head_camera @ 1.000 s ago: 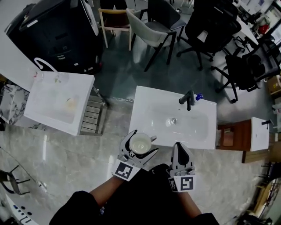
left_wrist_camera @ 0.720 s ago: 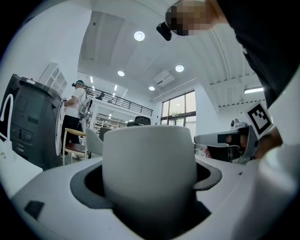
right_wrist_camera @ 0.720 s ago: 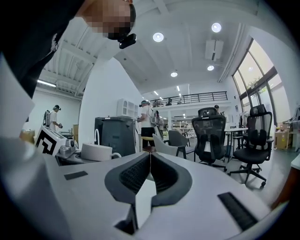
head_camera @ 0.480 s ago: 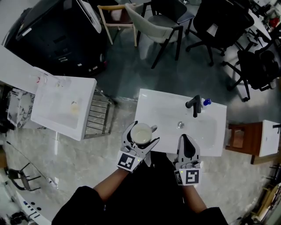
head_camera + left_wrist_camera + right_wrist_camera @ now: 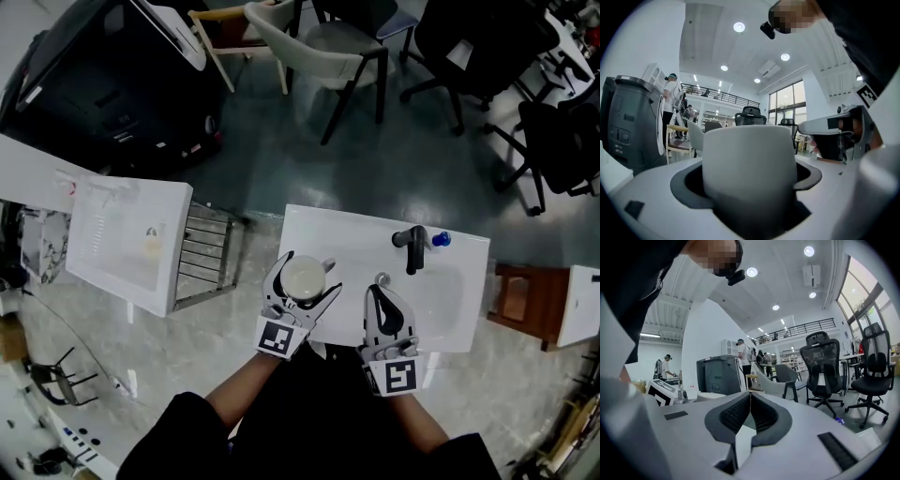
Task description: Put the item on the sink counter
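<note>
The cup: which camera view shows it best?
The head view: the cup shows from above, rim and handle, in the left claw over the sink counter. The left gripper view shows only its side; the right gripper view, nothing clear.

An open office hall doubling as a test space: black swivel chairs (image 5: 820, 366) far off, a freestanding white sink counter (image 5: 319, 232), a second basin (image 5: 112, 234) at left, a mezzanine railing (image 5: 797, 329), tall windows (image 5: 862, 296).

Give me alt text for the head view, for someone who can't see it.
Seen from above, the left gripper holds a white cup over the front left part of a white sink counter. The right gripper, jaws shut and empty, is beside it near the front edge; a dark faucet stands at the back.
</note>
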{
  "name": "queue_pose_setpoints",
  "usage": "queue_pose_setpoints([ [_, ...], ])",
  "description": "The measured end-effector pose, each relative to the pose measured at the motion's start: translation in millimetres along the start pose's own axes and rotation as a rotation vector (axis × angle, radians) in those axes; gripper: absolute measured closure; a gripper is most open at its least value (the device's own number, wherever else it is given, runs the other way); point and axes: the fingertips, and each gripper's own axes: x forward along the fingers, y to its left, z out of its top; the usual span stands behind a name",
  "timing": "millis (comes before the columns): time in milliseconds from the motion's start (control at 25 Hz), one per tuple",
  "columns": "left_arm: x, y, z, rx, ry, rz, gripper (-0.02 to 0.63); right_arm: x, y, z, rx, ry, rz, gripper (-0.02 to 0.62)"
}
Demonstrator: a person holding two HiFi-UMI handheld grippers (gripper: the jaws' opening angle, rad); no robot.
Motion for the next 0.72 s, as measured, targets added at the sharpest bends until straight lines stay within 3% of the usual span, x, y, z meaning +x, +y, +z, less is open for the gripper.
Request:
queue_pose_setpoints([
  [320, 53.8, 19.5, -29.8, -0.010, 0.030, 0.032, 0.140, 43.8, -15.6, -10.9, 0.017, -0.036, 0.073, 0.563],
  [720, 93.3, 49.4, -77.9, 0.006, 0.098, 0.074, 0.140, 72.4, -52.6, -34.4, 0.026, 0.048, 0.085, 0.563],
])
